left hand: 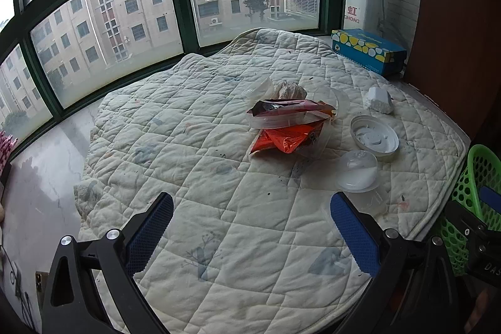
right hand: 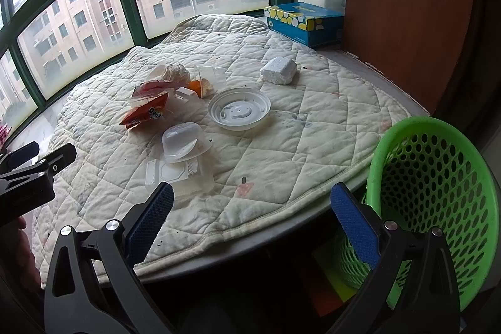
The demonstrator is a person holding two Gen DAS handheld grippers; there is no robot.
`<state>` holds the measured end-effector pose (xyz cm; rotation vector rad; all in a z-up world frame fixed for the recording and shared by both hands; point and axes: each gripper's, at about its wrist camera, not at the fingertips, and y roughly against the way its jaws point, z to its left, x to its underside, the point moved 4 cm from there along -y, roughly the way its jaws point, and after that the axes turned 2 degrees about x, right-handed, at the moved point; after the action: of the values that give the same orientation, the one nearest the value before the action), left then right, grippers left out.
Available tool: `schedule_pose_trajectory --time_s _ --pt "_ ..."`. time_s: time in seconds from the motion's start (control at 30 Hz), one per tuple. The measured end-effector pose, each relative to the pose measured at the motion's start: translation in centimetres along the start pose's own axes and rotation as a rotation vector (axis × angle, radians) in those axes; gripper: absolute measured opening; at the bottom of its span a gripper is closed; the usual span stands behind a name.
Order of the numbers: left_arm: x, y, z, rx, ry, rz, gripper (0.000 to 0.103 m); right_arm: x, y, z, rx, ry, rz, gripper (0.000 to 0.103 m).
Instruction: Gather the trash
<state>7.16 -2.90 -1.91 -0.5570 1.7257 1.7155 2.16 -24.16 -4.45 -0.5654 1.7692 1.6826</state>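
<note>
Window-side bench [right hand: 319,202] covered by a stained quilted pad [left hand: 194,127]; apartment blocks visible through green-framed glass behind it.

Trash sits in a loose cluster mid-pad:
- orange snack wrapper [right hand: 145,111], printed side up, partly under a clear shallow container [left hand: 275,118] in the left view
- dark red wrapper [left hand: 281,107] lying across that container
- crumpled clear/brownish plastic bag [right hand: 177,71] behind the wrappers
- white round lid [right hand: 239,109], inner side up, just right of the wrappers
- clear dome cup [right hand: 181,143], upside down, resting on a flat clear tray [right hand: 178,174] at the near edge of the cluster
- white foam block [right hand: 278,70] off on its own, toward the far right of the pad

Blue tissue box [right hand: 305,21] with yellow/white dots sits at the far right corner against a brown wood panel [right hand: 407,14].

Green perforated basket [right hand: 438,202] stands off the bench's right edge, below pad level, nothing visible inside it from this angle.

Left gripper [left hand: 250,227]: fingers spread wide, holding nothing, hovering over bare quilt on the near side of the cluster.

Right gripper [right hand: 250,218]: fingers spread wide, holding nothing, over the bench's near edge, with the clear tray just beyond its left finger and the basket just beside its right finger. Left gripper body shows at the left edge of the right view.
</note>
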Motion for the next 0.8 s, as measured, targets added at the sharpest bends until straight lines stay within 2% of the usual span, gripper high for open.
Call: schedule_pose_trajectory --time_s 0.5,0.8 --pt "-2.3 -1.8 0.0 0.005 -0.019 0.030 0.097 -2.4 -1.0 0.3 -0.009 0.004 0.005 0.098" --pt "-4.3 -4.3 0.8 0.019 -0.028 0.058 0.097 -3.3 -3.3 2.8 -0.040 0.058 0.031 0.098"
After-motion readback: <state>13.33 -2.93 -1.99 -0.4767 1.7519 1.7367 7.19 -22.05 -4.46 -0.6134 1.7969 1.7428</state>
